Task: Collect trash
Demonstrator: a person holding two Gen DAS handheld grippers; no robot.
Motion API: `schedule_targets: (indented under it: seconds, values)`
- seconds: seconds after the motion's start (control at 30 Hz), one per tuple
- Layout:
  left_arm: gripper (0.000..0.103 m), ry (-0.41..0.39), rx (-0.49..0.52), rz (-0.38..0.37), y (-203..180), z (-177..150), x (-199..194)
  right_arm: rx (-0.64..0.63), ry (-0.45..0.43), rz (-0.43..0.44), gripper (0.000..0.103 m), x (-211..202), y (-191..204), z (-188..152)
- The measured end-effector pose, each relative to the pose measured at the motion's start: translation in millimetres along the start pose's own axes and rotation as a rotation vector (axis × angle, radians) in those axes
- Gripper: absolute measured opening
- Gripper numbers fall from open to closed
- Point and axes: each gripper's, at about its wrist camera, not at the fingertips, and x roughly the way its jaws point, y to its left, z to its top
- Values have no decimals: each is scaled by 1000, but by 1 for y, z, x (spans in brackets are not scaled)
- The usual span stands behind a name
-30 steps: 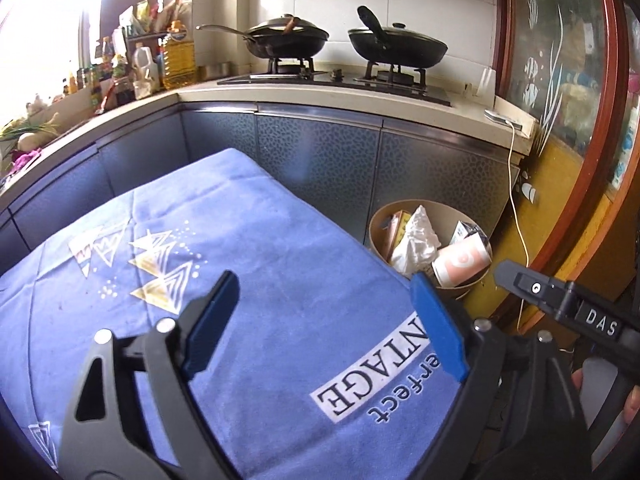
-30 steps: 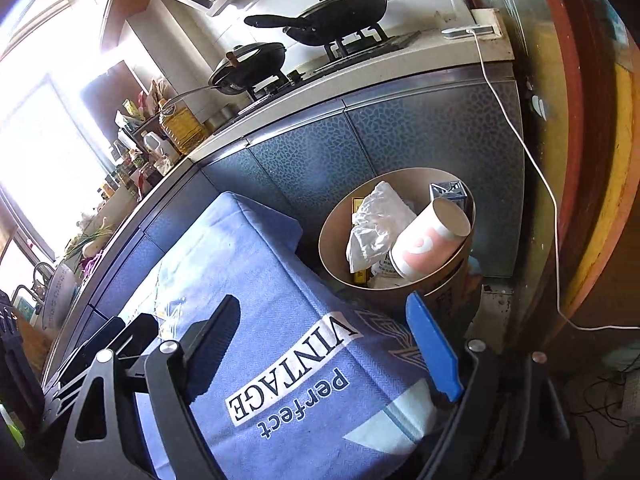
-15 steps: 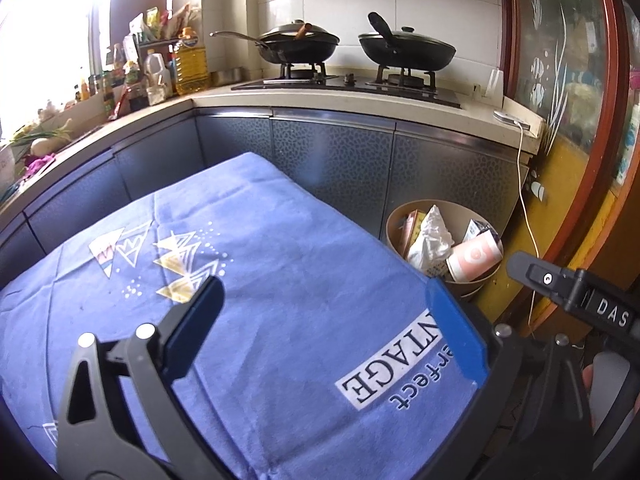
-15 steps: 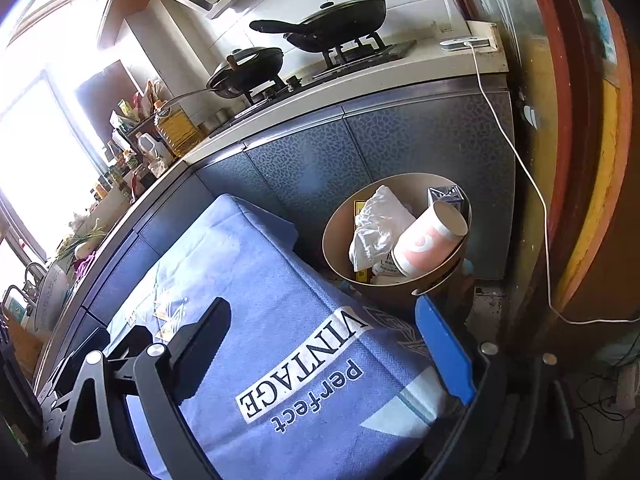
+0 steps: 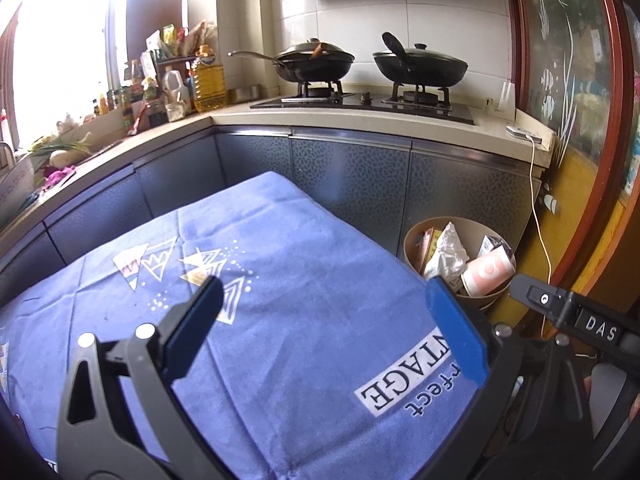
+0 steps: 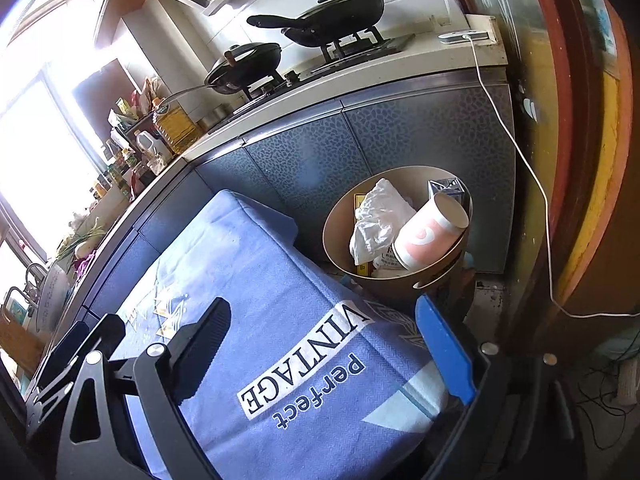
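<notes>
Both grippers, left (image 5: 326, 330) and right (image 6: 332, 346), I see spread wide with nothing between their pads, having just been opening above the blue cloth (image 5: 280, 280). Trash sits in the bin (image 6: 340, 216) at far right: a crumpled wrapper (image 6: 376, 216) and a pink cup (image 6: 430, 236).

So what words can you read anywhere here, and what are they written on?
"VINTAGE": blue cloth.
"perfect": same cloth, beside VINTAGE.
"DAS": black gripper part at the left wrist view's right edge.
Printing on the packets in the trash bin and the counter bottles' labels: too small to read.
</notes>
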Motion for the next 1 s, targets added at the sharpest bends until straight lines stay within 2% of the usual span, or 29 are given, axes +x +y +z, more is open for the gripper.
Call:
schedule_targets:
  seconds: [0.33, 0.63, 0.87, 1.0]
  values:
    - [97, -37, 35, 70, -8, 2, -5, 7, 15, 7, 92, 2, -1, -2]
    - [97, -33, 64, 75, -11, 4, -7, 17, 24, 18, 92, 2, -3, -3]
    - [97, -70, 79, 95, -13, 5, -10, 16, 29, 24, 92, 2, -2, -4]
    - [97, -52, 80, 90, -11, 6, -6, 17, 28, 25, 92, 1, -1, -4]
